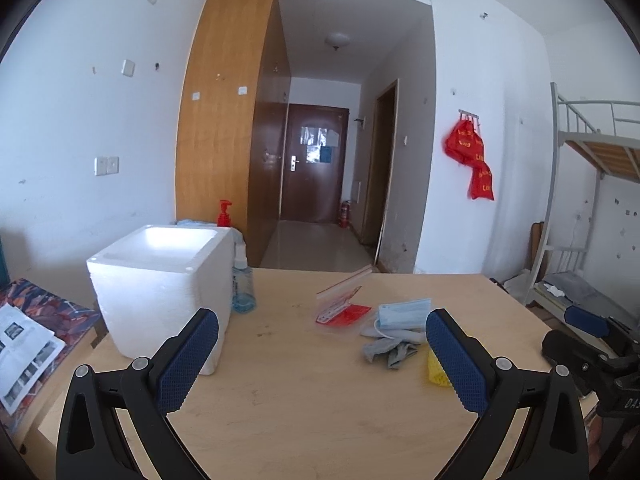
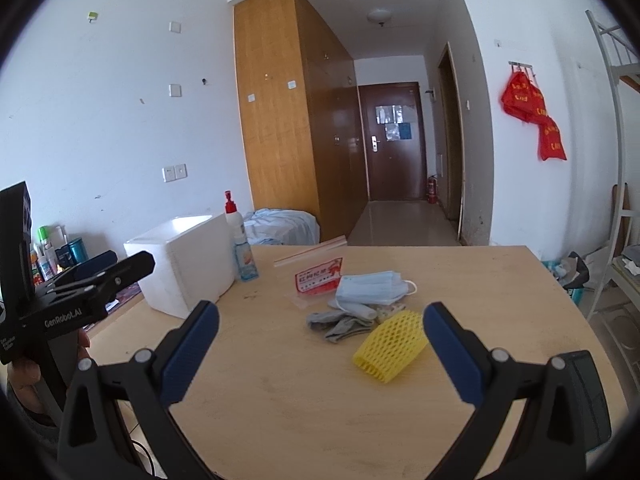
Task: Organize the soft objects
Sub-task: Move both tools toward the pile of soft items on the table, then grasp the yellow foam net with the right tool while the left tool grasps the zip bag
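While both claws hover above the near edge of the desk, neither grips anything. Left claw: jaws spread wide, blue pads facing inward, nothing between them. Right claw: likewise spread wide and empty; in the left wrist view its body shows at the far right edge, and a hand holds the left unit at the left border of the right wrist view.

Soft items lie in a loose cluster on the desk, right of centre:
- yellow foam net sleeve, lying on its side, nearest the right claw, just left of its right finger; in the left wrist view it is mostly hidden behind the left claw's right finger.
- grey crumpled socks, just behind and left of the sleeve.
- stack of blue face masks, behind the socks, ear loop trailing to the right.
- clear zip bag with a red printed card inside, left of the masks and partly under them.

White foam box stands open-topped on the left part of the desk, well apart from the cluster. Blue-liquid spray bottle stands upright just beside the box's right wall. Red-pump bottle sits behind the box.
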### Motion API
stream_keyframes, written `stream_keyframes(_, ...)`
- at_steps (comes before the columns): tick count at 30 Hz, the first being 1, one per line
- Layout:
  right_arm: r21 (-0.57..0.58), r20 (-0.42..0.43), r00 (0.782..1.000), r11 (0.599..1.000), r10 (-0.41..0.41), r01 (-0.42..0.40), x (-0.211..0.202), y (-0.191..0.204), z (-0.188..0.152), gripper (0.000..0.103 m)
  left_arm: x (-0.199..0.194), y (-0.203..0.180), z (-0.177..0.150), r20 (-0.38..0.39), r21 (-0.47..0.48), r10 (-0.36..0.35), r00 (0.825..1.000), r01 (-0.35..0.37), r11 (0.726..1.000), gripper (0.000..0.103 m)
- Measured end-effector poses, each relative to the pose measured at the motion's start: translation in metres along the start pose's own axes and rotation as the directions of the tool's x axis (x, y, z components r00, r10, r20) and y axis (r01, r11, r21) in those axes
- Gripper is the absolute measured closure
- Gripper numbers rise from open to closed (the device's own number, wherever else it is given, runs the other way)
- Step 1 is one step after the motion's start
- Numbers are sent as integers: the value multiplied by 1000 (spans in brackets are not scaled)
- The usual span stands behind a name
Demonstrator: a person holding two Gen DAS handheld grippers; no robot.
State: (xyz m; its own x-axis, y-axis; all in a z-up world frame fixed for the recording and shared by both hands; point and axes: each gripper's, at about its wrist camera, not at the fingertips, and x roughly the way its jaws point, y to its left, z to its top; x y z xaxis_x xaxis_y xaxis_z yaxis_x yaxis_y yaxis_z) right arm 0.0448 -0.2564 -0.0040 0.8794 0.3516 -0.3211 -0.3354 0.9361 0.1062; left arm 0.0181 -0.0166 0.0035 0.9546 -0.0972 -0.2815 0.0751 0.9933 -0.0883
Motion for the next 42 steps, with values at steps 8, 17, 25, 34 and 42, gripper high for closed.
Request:
stream_keyframes(8, 21, -2, 1000, 1000, -19, 19, 5, -10, 0, 0, 8, -10, -1, 6, -10, -59, 998, 59, 998, 0)
stream_keyframes(17, 60, -37, 999, 997, -39, 41, 22, -26, 1, 0, 37, -20, 7, -67, -16, -114, 991, 113, 993, 0)
stream_keyframes(25, 53, -96, 992, 995, -80, 86, 48, -35, -2, 0, 65, -21, 8, -110, -17, -116, 987, 115, 993, 0)
stream_keyframes(34, 56, -179, 979, 992, -102, 114, 79, -51, 0, 0, 108, -25, 9, -181, -10, -99, 978, 99, 995, 0)
stream_keyframes(42, 71, -269, 957, 989, -108, 132, 108, -63, -4, 0, 148, -27, 7, -236, 9, -80, 968, 85, 996, 0)
